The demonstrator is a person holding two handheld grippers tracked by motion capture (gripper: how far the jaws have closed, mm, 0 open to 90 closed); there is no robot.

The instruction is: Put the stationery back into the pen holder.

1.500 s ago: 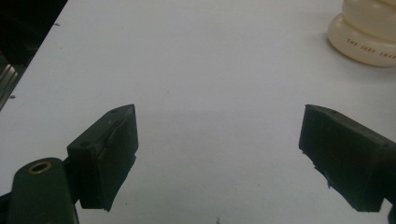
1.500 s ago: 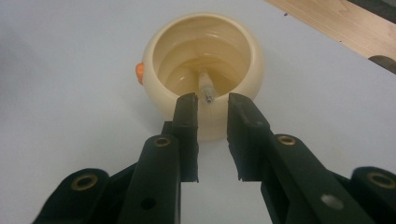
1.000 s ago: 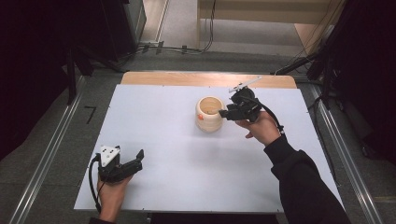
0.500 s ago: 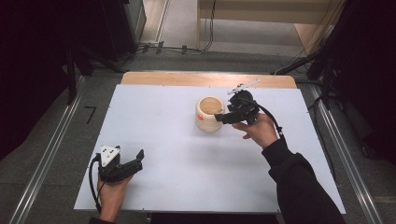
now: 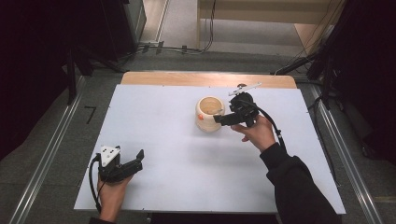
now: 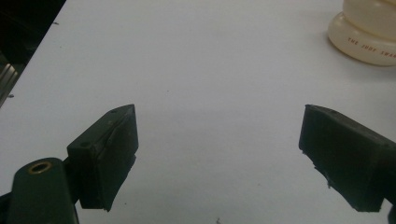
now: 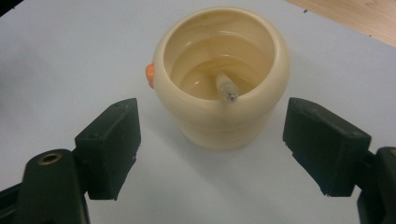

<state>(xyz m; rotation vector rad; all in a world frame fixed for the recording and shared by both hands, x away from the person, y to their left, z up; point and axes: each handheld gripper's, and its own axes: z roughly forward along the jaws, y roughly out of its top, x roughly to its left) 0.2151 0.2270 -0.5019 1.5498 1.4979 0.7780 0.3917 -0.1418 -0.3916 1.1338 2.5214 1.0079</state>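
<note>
A cream, ribbed cup (image 5: 209,113) with a small orange knob on its side stands on the white table (image 5: 187,186), right of centre and toward the far edge. In the right gripper view the cup (image 7: 219,79) holds a thin pale stick (image 7: 226,87) that leans on the near rim. My right gripper (image 5: 218,119) is at the cup's right side and points at it. It (image 7: 212,116) is open, one jaw to each side of the cup, neither touching. My left gripper (image 5: 138,157) rests open near the table's front left; the cup's base (image 6: 369,37) lies far ahead of it.
A strip of bare wood (image 5: 205,78) runs along the table's far edge. Metal rails (image 5: 42,163) flank the table on the floor, and cables (image 5: 177,47) lie on the floor behind it. Wide bare tabletop lies between the two grippers.
My right gripper has shifted slightly toward the person and lower beside the cup, still open. The cup and the left gripper have stayed put.
</note>
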